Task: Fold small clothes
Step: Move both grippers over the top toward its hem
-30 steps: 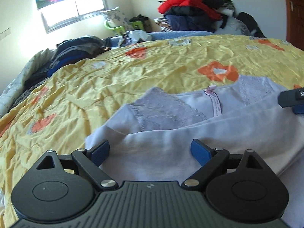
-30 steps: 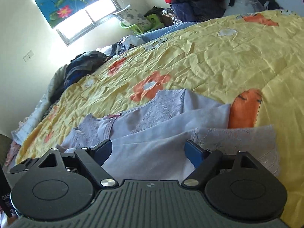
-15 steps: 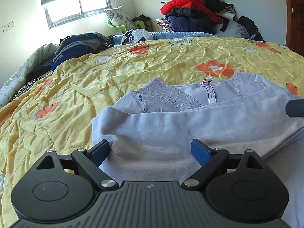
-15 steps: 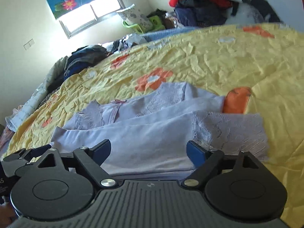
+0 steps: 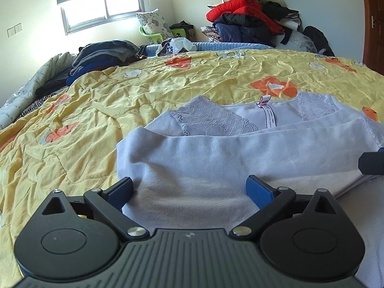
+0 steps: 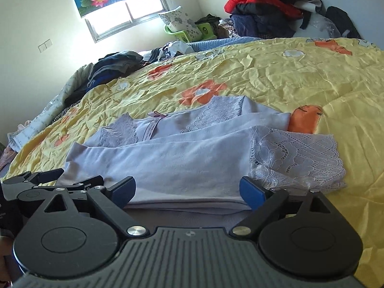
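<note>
Lilac garment [image 5: 216,158] folded over on the bed [image 5: 168,84]
Both grippers' jaws, just opening, stand wide, holding nothing; the loose fold may slip open beside the lace sleeve [image 6: 295,153].

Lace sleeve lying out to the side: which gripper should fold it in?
Probably right. The lace sleeve lies just past the open right gripper; the open left gripper faces the lavender top at its opposite end.

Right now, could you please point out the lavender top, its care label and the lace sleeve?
lavender top [image 5: 204,158]: left wrist view, plain folded front panel.
care label [image 5: 270,117]: left wrist view, middle of the white strip.
lace sleeve [image 6: 295,153]: right wrist view, lace centre.
</note>
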